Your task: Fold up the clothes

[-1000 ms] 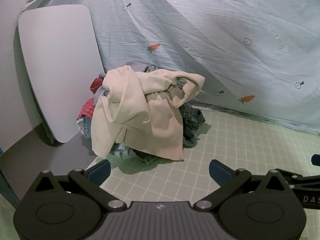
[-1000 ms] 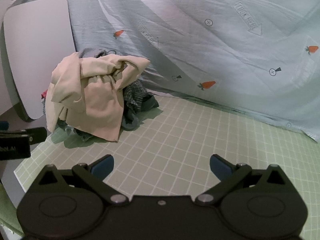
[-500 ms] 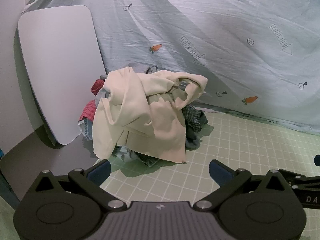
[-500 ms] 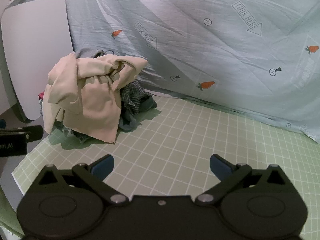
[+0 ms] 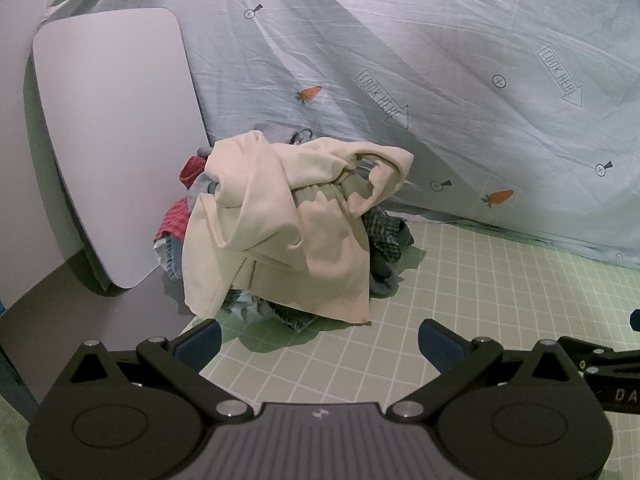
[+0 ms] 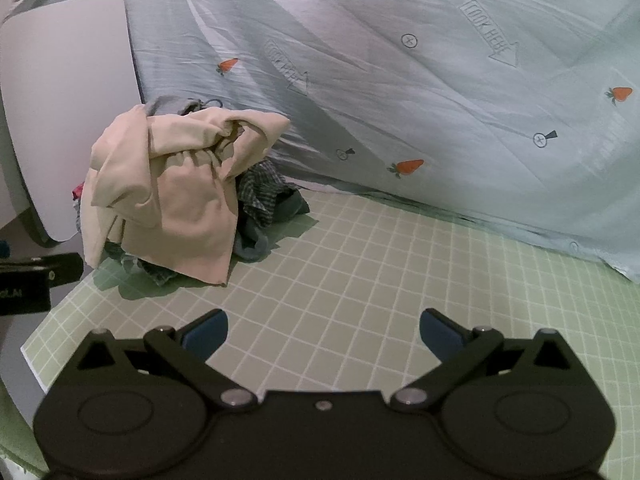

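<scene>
A heap of clothes (image 5: 280,232) sat at the far left of a green grid mat (image 5: 460,320), pushed up against a pale blue sheet (image 5: 440,60) that hung as a backdrop and trailed onto the mat's far edge. The sheet was printed with small carrots, arrows reading "LOOK HERE" and little circle marks. On top of the heap lay a crumpled cream garment (image 5: 288,216), bunched at the top and draped down the near side so that its lower hem touched the mat. Beneath it showed a dark checked piece (image 5: 384,236) on the right, a red checked piece (image 5: 176,220) on the left and some denim-blue cloth (image 5: 170,258) low on the left. A white rounded board (image 5: 116,140) leaned just left of the heap, touching or nearly touching it.

The left gripper (image 5: 319,338) hovered over the near part of the mat, its blue-tipped fingers (image 5: 200,338) spread wide apart and holding nothing, with the heap straight ahead of it and not touched. The right gripper (image 6: 323,330) was likewise spread wide and empty above the mat; the heap lay ahead and to its left, well apart. From the right wrist view the cream garment (image 6: 180,192) and the mat (image 6: 380,260) showed plainly, and part of the left gripper's body was at the left edge.
</scene>
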`<control>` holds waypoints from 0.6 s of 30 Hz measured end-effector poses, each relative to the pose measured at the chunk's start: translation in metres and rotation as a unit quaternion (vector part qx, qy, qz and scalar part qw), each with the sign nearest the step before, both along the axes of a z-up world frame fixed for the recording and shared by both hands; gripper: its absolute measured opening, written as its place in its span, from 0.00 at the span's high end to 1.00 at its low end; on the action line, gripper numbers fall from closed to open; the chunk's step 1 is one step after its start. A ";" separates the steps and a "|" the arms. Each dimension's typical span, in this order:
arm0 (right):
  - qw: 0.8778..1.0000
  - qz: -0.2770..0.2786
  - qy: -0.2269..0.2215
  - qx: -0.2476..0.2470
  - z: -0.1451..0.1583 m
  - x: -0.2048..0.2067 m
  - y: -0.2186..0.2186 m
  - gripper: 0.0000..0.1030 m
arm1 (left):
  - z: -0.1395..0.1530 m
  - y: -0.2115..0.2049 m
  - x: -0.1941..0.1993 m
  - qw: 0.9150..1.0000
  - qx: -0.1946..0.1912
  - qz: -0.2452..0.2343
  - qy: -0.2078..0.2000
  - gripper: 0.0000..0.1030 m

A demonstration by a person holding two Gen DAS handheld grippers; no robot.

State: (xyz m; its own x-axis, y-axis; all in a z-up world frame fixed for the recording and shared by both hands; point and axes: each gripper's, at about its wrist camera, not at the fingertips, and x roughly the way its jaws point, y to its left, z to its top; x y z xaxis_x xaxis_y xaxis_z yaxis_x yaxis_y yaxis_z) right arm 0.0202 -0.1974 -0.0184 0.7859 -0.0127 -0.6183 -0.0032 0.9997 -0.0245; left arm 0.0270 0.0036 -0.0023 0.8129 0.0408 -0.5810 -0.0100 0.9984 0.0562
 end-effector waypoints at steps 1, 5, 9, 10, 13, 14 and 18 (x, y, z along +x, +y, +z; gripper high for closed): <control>1.000 0.000 0.000 0.000 0.000 0.000 0.000 0.00 | 0.000 0.000 0.000 1.000 0.000 0.000 0.000 0.00; 1.000 -0.001 0.002 0.000 -0.001 -0.001 0.000 0.00 | -0.001 0.000 0.000 1.000 0.001 0.000 0.001 0.00; 1.000 -0.003 0.004 -0.001 -0.002 0.000 0.000 0.00 | -0.003 0.001 0.001 1.000 0.001 -0.002 0.003 0.00; 1.000 -0.004 0.005 -0.001 -0.003 0.001 0.000 0.00 | -0.003 0.001 0.002 1.000 0.002 -0.003 0.004 0.00; 1.000 -0.008 0.008 -0.001 -0.005 0.004 0.001 0.00 | -0.005 0.002 0.005 1.000 0.002 -0.007 0.007 0.00; 1.000 -0.009 0.008 0.000 -0.005 0.005 0.002 0.00 | -0.006 0.003 0.008 1.000 0.000 -0.010 0.008 0.00; 1.000 -0.014 0.004 -0.001 -0.008 0.013 0.001 0.00 | -0.008 0.005 0.022 1.000 -0.008 -0.017 0.012 0.00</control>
State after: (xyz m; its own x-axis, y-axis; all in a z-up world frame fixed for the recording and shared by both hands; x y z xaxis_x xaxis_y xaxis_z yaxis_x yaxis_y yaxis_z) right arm 0.0337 -0.1967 -0.0262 0.7807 -0.0352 -0.6240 0.0239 0.9994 -0.0265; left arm 0.0490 0.0087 -0.0100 0.7999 0.0031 -0.6001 0.0257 0.9989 0.0395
